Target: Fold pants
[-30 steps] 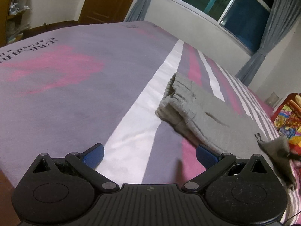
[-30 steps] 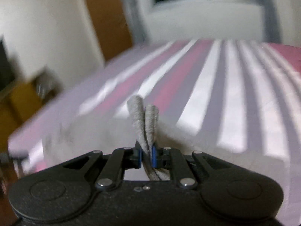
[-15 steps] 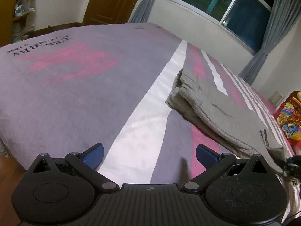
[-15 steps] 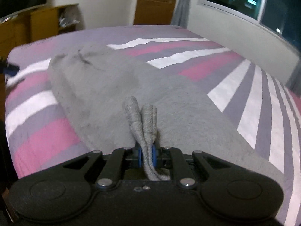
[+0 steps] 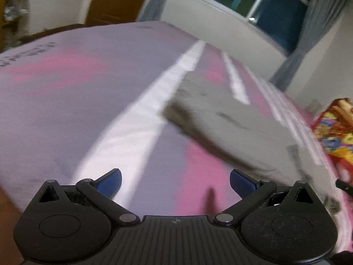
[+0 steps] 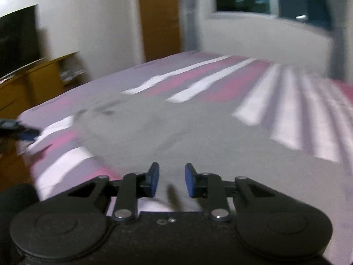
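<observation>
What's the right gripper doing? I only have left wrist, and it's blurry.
Observer: The right gripper is open, with nothing between its pads.
Operator: Where is it relative to the pants?
Observer: At the near end of the grey pants, which lie spread flat on the striped bedspread ahead of it.
Operator: Am I in its frame?
Observer: Yes. The left gripper shows at the frame's left edge, apart from the fabric.
</observation>
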Demonstrator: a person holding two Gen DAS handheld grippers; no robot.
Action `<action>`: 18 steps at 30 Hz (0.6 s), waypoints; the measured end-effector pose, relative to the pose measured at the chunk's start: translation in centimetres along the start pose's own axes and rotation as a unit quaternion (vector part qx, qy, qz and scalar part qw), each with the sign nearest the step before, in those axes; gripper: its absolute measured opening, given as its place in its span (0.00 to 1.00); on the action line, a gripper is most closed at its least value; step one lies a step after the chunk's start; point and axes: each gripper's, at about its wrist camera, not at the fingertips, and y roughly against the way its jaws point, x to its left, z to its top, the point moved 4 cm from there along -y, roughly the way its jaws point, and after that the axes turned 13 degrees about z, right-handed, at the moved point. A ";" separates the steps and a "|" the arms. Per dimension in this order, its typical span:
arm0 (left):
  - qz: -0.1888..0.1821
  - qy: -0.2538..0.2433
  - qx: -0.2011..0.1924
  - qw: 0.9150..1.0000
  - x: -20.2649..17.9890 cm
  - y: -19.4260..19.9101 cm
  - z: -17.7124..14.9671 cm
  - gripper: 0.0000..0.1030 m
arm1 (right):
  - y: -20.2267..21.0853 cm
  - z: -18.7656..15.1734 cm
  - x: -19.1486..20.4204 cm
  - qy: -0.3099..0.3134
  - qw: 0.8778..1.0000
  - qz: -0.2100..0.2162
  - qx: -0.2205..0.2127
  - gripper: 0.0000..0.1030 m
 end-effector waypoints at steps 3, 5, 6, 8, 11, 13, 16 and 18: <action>-0.070 -0.025 0.008 0.997 -5.7 -0.3 0.7 1.00 | 3.9 -0.3 -3.9 -0.050 0.996 -0.071 -0.030 0.23; -0.121 -0.048 0.017 0.991 -10.5 -0.7 1.0 0.96 | 5.7 -0.9 -5.8 -0.069 0.992 -0.098 -0.034 0.23; -0.149 -0.054 0.023 0.987 -12.9 -1.0 1.0 0.89 | 6.4 -1.2 -6.4 -0.074 0.991 -0.107 -0.038 0.25; -0.190 -0.069 0.054 0.978 -17.7 -2.3 0.8 0.72 | 7.6 -1.8 -7.5 -0.096 0.986 -0.129 -0.047 0.28; -0.187 -0.084 0.090 0.975 -22.3 -4.6 0.4 0.72 | 8.3 -2.9 -8.9 -0.136 0.979 -0.146 -0.052 0.29; -0.192 -0.082 0.128 0.970 -24.4 -6.1 0.1 0.72 | 8.8 -2.9 -9.5 -0.146 0.976 -0.145 -0.067 0.29; -0.163 -0.104 0.152 0.969 -26.2 -7.8 -1.1 0.72 | 9.7 -2.8 -10.2 -0.162 0.972 -0.144 -0.087 0.28; -0.175 -0.107 0.162 0.965 -27.0 -8.0 -1.9 0.71 | 10.0 -2.5 -10.7 -0.167 0.971 -0.142 -0.100 0.28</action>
